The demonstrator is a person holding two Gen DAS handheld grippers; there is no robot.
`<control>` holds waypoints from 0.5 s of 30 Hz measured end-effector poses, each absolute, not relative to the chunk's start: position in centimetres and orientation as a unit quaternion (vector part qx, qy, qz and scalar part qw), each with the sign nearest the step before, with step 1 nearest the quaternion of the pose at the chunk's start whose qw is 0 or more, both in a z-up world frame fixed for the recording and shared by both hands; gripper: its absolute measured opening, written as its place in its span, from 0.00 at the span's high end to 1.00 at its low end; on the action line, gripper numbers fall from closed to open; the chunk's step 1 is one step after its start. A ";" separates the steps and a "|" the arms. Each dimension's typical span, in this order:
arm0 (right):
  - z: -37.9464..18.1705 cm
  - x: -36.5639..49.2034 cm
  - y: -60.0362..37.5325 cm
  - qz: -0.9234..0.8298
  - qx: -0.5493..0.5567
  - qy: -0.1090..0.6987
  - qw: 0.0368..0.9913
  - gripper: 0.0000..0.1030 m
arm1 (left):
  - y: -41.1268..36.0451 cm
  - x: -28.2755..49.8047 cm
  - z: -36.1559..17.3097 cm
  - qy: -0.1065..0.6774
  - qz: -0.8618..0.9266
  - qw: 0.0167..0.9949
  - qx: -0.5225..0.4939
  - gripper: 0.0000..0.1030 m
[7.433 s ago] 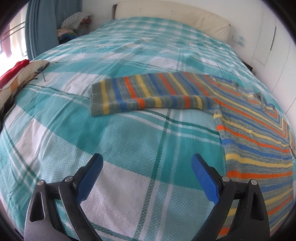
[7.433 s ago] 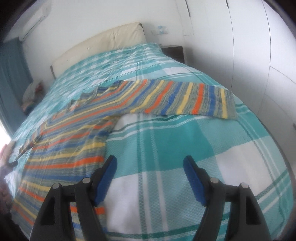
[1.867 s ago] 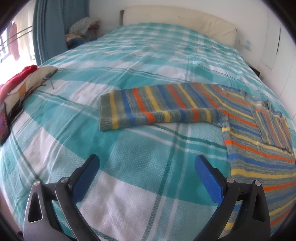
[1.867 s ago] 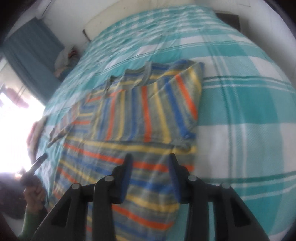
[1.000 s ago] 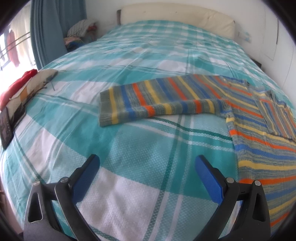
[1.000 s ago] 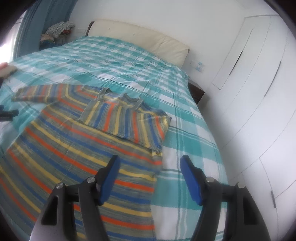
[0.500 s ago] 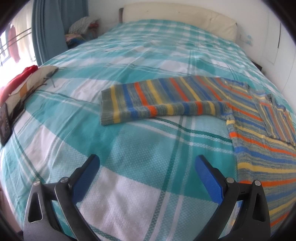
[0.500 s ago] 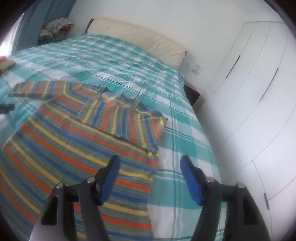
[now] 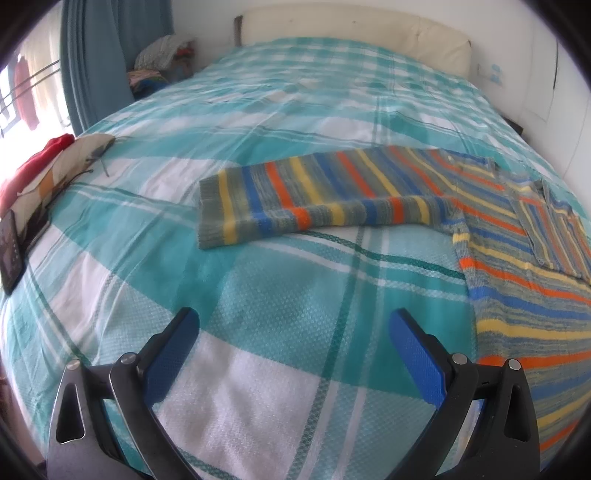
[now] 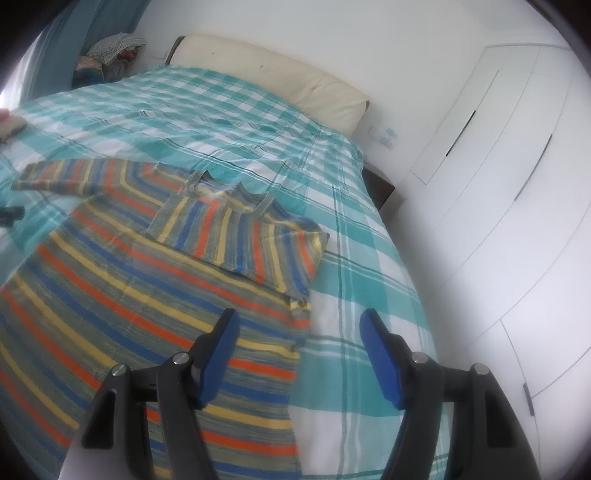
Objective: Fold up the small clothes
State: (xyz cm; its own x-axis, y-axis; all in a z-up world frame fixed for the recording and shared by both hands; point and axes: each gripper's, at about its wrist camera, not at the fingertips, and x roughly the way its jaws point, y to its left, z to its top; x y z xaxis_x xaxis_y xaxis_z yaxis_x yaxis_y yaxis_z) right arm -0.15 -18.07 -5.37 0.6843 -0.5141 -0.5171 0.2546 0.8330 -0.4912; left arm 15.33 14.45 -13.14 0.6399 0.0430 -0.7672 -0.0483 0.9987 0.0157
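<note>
With one sleeve (image 10: 236,243) lying folded across the sweater (image 10: 122,299), both grippers (image 9: 291,354) (image 10: 299,350) are hovering with open, empty jaws, likely needing the outstretched sleeve (image 9: 314,195) next.

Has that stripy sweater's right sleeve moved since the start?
Yes. The right sleeve, which stretched out across the checked bedspread toward the wardrobe side, now lies folded inward over the sweater's chest.

Each camera sits on a hand-held gripper and looks down along its fingers, close above the bed (image 9: 280,96). The left view faces the headboard (image 9: 351,22) from the bed's foot. The right view looks toward the white wardrobe (image 10: 509,155). Both views share the striped sweater (image 9: 517,280) and the headboard.
</note>
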 end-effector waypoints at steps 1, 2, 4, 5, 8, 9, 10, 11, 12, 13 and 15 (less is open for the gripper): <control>-5.4 -0.2 -18.1 -0.215 -0.194 0.335 0.897 0.35 | 14.4 15.3 -13.2 0.424 0.025 0.905 -0.002 0.01; -5.4 -0.2 -18.2 -0.215 -0.194 0.335 0.897 0.35 | 14.4 15.4 -13.2 0.424 0.026 0.905 -0.001 0.01; -5.5 -0.1 -18.2 -0.217 -0.194 0.334 0.896 0.35 | 14.3 15.4 -13.2 0.425 0.026 0.905 0.000 0.01; -5.5 -0.1 -18.4 -0.218 -0.194 0.335 0.896 0.34 | 14.3 15.4 -13.3 0.425 0.026 0.905 0.001 0.01; -5.9 0.1 -18.7 -0.219 -0.190 0.336 0.896 0.33 | 14.4 15.5 -13.2 0.427 0.026 0.904 0.001 0.01; -6.0 0.1 -19.0 -0.217 -0.184 0.336 0.898 0.30 | 14.6 15.5 -13.1 0.427 0.025 0.904 0.000 0.01; -6.2 0.0 -19.3 -0.213 -0.173 0.336 0.901 0.28 | 15.1 15.5 -12.8 0.425 0.025 0.905 -0.005 0.01; -6.5 -0.1 -19.8 -0.206 -0.159 0.335 0.906 0.27 | 15.8 15.5 -12.4 0.422 0.027 0.906 -0.016 0.01; -6.9 -0.3 -20.2 -0.199 -0.144 0.333 0.910 0.27 | 16.9 15.5 -12.0 0.420 0.030 0.906 -0.034 0.01; -7.4 -0.5 -20.6 -0.194 -0.131 0.333 0.913 0.27 | 18.2 15.4 -11.6 0.418 0.032 0.906 -0.058 0.01; -8.6 -1.2 -21.3 -0.180 -0.105 0.334 0.919 0.27 | 21.4 15.5 -11.2 0.418 0.035 0.900 -0.114 0.01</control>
State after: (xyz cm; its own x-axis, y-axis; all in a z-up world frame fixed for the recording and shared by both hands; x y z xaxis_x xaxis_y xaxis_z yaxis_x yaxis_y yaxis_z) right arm -1.21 -21.28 -8.59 0.7127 -0.4011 -0.5755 0.2610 0.9131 -0.3131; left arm 15.46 21.36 -11.18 0.6474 -0.0323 -0.7615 -0.1585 0.9716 -0.1759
